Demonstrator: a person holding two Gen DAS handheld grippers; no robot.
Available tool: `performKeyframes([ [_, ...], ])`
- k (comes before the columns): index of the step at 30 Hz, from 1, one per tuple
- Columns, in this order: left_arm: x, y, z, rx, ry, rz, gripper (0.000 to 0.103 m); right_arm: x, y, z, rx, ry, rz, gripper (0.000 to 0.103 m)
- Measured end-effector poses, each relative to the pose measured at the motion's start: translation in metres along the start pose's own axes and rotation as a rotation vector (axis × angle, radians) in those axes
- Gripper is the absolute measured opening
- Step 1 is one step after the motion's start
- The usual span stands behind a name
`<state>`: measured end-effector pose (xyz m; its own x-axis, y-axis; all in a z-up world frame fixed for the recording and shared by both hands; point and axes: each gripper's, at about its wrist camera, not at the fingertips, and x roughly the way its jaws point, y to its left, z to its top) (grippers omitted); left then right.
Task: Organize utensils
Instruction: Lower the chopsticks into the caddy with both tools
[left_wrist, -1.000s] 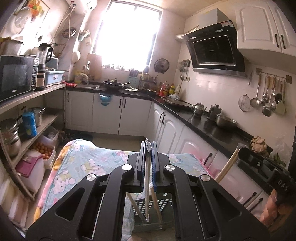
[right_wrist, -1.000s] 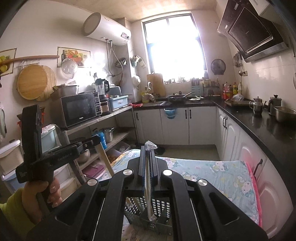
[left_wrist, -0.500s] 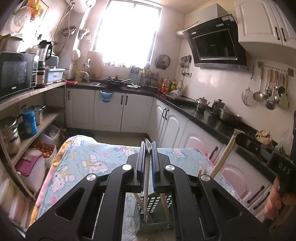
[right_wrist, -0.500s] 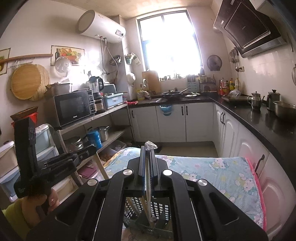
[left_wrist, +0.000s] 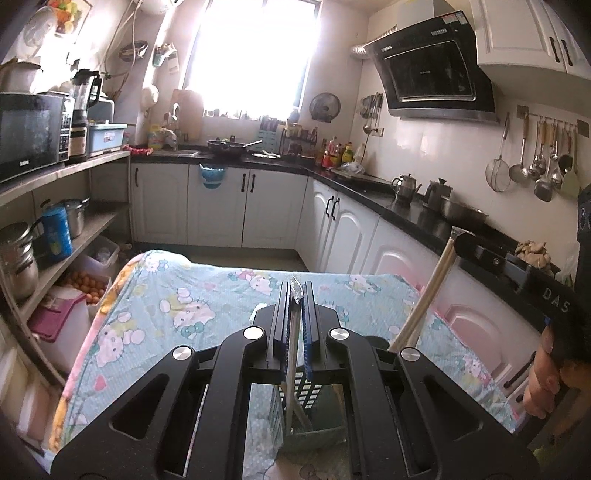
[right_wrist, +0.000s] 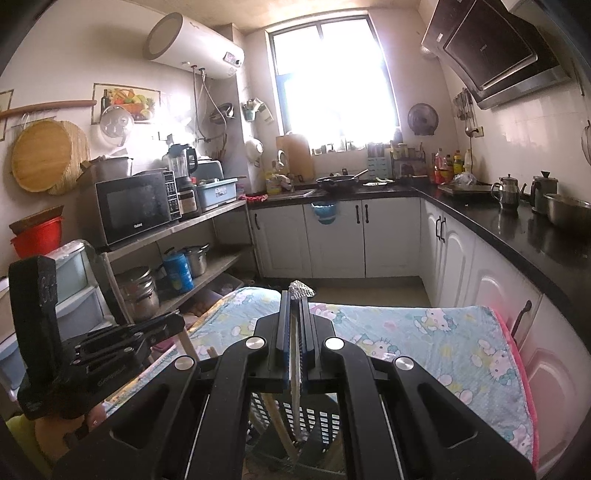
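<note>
Over the near basket (right_wrist: 295, 417) both my grippers clamp wrapped chopsticks (left_wrist: 293, 343); light, stiff, slippery film; I'd grip mid-length

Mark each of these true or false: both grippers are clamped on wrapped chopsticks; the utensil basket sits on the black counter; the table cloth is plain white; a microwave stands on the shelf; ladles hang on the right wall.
1. Both grippers clamp wrapped chopsticks: true. The left gripper and right gripper are each shut on a wrapped pair of chopsticks.
2. Basket on the counter: false. The basket sits on the table, below the grippers.
3. Cloth plain white: false. The cloth is light blue with cartoon cats.
4. Microwave on shelf: true.
5. Ladles on the right wall: true.
</note>
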<state>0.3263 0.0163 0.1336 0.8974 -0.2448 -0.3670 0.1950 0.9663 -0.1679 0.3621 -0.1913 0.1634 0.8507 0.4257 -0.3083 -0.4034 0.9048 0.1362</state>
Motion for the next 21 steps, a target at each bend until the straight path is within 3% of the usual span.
performKeyframes([
  [21,0.012,0.002,-0.023,-0.008,0.054,0.004,0.001,0.025,-0.027,-0.04,0.094,0.004,-0.003,0.004],
])
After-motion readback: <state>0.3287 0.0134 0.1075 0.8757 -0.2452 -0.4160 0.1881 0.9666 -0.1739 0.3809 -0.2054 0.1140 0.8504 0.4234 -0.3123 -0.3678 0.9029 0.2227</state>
